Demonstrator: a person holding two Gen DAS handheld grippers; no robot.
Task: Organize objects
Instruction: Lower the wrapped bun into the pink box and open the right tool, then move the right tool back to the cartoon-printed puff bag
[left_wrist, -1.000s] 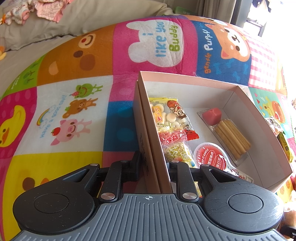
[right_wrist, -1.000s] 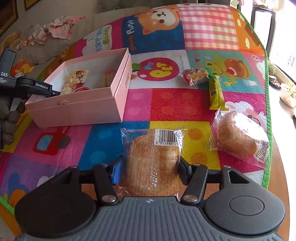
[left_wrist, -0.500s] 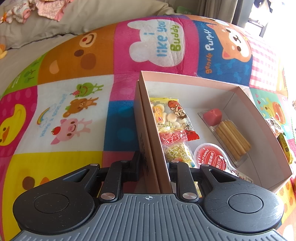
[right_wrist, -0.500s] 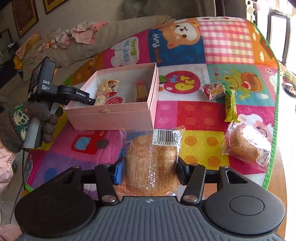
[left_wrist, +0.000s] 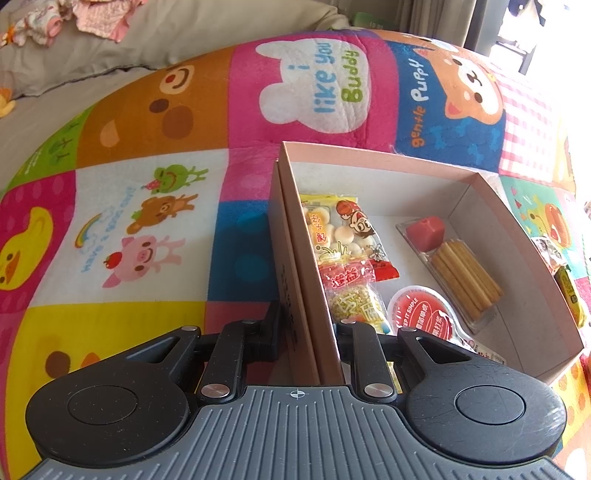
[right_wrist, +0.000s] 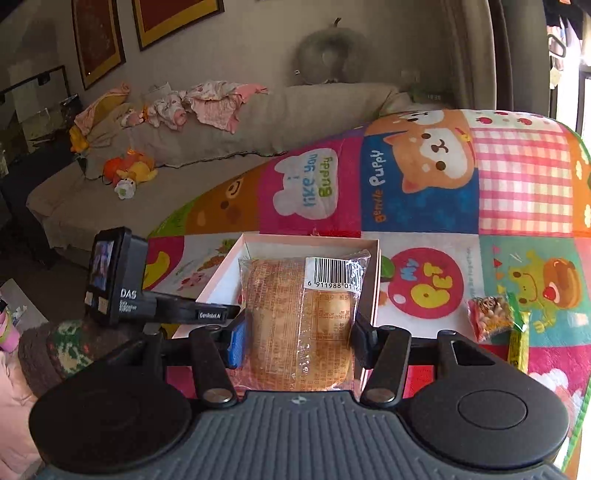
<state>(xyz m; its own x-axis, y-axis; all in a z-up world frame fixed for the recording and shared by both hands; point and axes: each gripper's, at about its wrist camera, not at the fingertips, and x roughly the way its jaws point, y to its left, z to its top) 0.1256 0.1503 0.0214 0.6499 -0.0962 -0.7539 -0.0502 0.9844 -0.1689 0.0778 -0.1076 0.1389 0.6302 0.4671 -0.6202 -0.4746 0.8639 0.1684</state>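
My left gripper (left_wrist: 308, 332) is shut on the near left wall of the pink box (left_wrist: 436, 171), one finger outside and one inside. The box holds a biscuit packet (left_wrist: 345, 230), a red-and-yellow snack packet (left_wrist: 354, 291), a round red-lidded cup (left_wrist: 423, 317) and a tray of biscuit sticks (left_wrist: 461, 273). My right gripper (right_wrist: 299, 332) is shut on a clear-wrapped bun (right_wrist: 299, 317) and holds it in the air in front of the pink box (right_wrist: 310, 242). The left gripper (right_wrist: 162, 306) also shows in the right wrist view, at the box's left side.
The box sits on a colourful cartoon quilt (left_wrist: 147, 206). A red snack packet (right_wrist: 489, 315) and a yellow-green bar (right_wrist: 519, 339) lie on the quilt to the right of the box. A grey sofa (right_wrist: 221, 147) with clothes and toys stands behind.
My right gripper has lifted the bun off the quilt and carried it toward the box. The left gripper still holds the box wall in the same place.
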